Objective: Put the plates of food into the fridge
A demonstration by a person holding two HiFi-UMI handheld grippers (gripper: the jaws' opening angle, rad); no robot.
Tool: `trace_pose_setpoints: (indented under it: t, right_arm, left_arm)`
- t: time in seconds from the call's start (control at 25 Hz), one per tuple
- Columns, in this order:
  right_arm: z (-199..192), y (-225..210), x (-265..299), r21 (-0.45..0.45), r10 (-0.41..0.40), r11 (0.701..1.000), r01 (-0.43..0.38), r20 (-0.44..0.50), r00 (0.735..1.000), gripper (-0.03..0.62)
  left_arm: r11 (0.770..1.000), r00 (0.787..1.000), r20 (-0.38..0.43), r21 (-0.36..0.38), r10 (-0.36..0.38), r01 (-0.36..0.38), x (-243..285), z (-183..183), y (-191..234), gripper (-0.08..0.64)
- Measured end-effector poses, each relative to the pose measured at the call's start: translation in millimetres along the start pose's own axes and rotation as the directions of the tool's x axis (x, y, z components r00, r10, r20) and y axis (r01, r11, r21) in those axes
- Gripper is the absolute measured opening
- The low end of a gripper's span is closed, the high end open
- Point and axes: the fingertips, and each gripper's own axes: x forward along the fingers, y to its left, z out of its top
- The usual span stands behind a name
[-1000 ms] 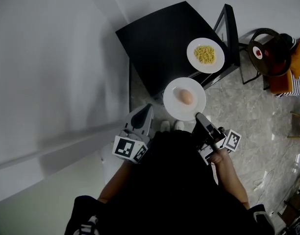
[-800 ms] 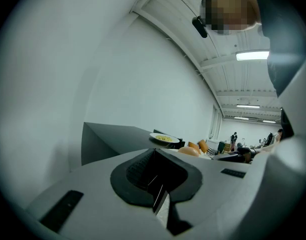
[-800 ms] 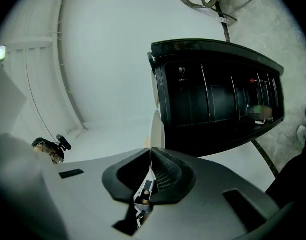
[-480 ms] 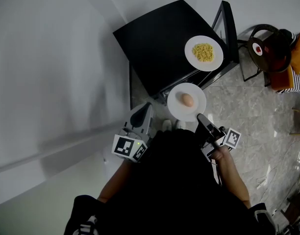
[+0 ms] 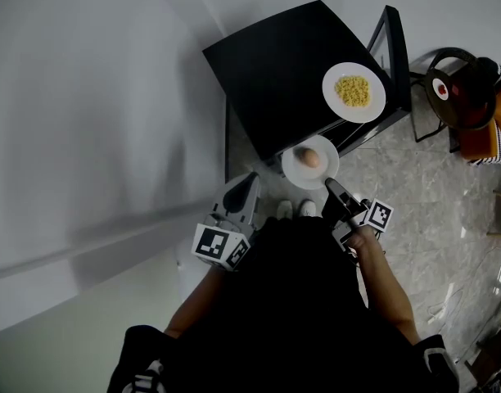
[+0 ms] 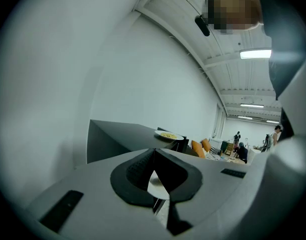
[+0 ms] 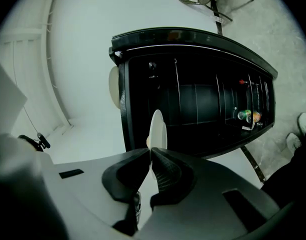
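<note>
A white plate with a brown egg (image 5: 310, 161) hangs level in front of the black fridge cabinet (image 5: 283, 72), with my right gripper (image 5: 336, 193) shut on its near rim. In the right gripper view this plate (image 7: 157, 129) shows edge-on, its rim pinched between the jaws of my right gripper (image 7: 150, 154). A second white plate with yellow food (image 5: 354, 92) rests on the cabinet's top near its right edge, and shows as a plate (image 6: 169, 135) in the left gripper view. My left gripper (image 5: 238, 199) hangs left of the held plate, jaws together and empty.
The cabinet's dark front shows shelves with a few cans (image 7: 248, 115) behind it. A round basket chair (image 5: 459, 97) with an orange cushion stands to the right on the marble floor. A white wall (image 5: 95, 137) runs along the left. The person's shoes (image 5: 295, 210) are below the plate.
The plate with the egg has gone down and looks smaller, carried by my right gripper, close to the cabinet's front. The left gripper has hardly moved.
</note>
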Motion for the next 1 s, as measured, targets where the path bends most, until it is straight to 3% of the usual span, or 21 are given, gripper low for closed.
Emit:
trace_pose_setpoints:
  t: [1.0]
  right_arm:
    - [24,-61,54,-0.031,-0.142,0.989,0.142,0.021,0.99,0.032]
  left_arm:
    - [0.999,0.999,0.009,-0.01,0.036,-0.036,-1,-1,4,0.023]
